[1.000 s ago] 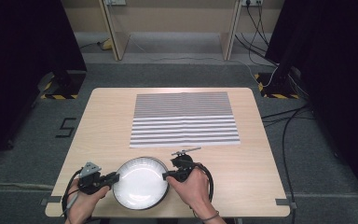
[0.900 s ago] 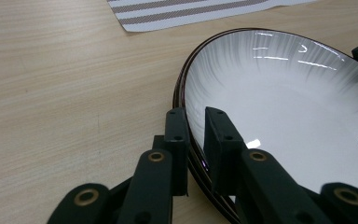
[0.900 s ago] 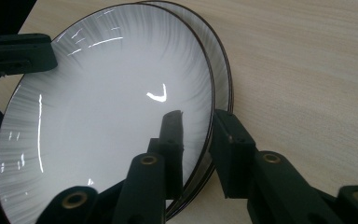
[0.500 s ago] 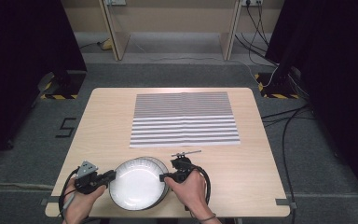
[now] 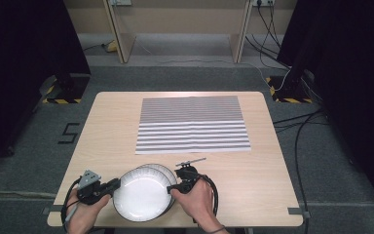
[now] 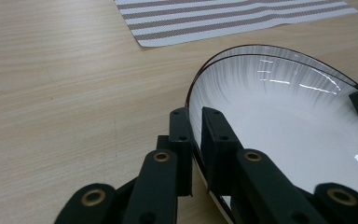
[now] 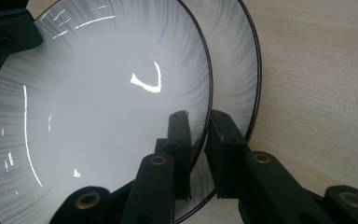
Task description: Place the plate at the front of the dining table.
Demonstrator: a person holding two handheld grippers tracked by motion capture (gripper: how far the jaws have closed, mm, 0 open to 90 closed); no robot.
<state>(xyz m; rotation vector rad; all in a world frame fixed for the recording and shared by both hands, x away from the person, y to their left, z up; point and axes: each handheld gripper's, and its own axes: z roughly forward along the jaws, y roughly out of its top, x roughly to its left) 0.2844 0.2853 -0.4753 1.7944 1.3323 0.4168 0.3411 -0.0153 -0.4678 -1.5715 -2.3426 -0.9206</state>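
While both hands rest low at the near desk (image 5: pixel 272 195) edge, the left gripper (image 5: pixel 111 185) clamps the upper plate's (image 5: pixel 139 197) left rim; the right gripper (image 5: pixel 174 187), jaws just closing, pinches its right rim above the lower plate (image 5: pixel 168 171). Open desk lies beyond, toward the striped mat (image 5: pixel 192 124).

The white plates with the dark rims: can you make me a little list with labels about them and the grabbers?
Top plate: white ribbed plate with a dark rim, lifted and shifted toward the person
Lower plate: matching white plate, flat on the pale wooden table
Left gripper: shut on the top plate's rim
Right gripper: jaws have just been closing, top plate's rim between them
Mat: grey and white striped placemat, farther back, bare
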